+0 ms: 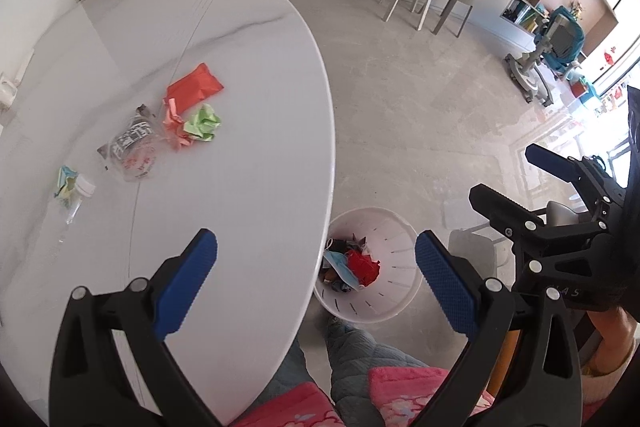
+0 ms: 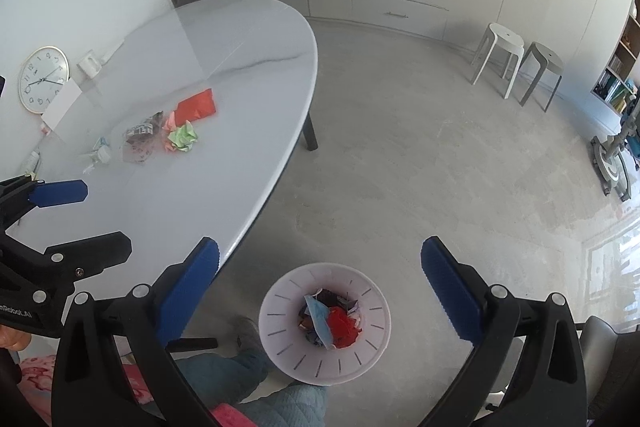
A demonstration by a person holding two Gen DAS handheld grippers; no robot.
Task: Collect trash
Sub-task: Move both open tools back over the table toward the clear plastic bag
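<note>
1. Both grippers stand with jaws spread wide and nothing between the pads. The left gripper (image 1: pixel 316 281) hangs over the near edge of the white table (image 1: pixel 248 187); the right gripper (image 2: pixel 320 291) hangs above the white waste bin (image 2: pixel 376 355).
2. The bin stands on the floor just beside the table's near edge, by the seated person's leg (image 2: pixel 248 367). It already holds several pieces, among them a blue face mask (image 2: pixel 318 321) and a red crumple (image 2: pixel 344 327).
3. Trash left on the table lies in one loose cluster, well apart from both grippers: a red packet (image 1: pixel 194 87), a pink crumpled paper (image 1: pixel 176 125) touching a green crumpled paper (image 1: pixel 203 123), a clear printed wrapper (image 1: pixel 134 151), and, further left, a small capped bottle (image 1: pixel 82 193) with a blue-and-yellow scrap (image 1: pixel 66 181) beside it.
4. Step in hand, as judged: between deposits. Both claws are empty at the bin, and the table is only partly cleared.
5. Next move, as judged: reach across the table to the cluster. The left gripper is the nearer to it. The green and pink papers touch, so a single pinch could take both or scatter one.
6. Risk, as judged: the clear wrapper lies flat and may slip from the pads.
</note>
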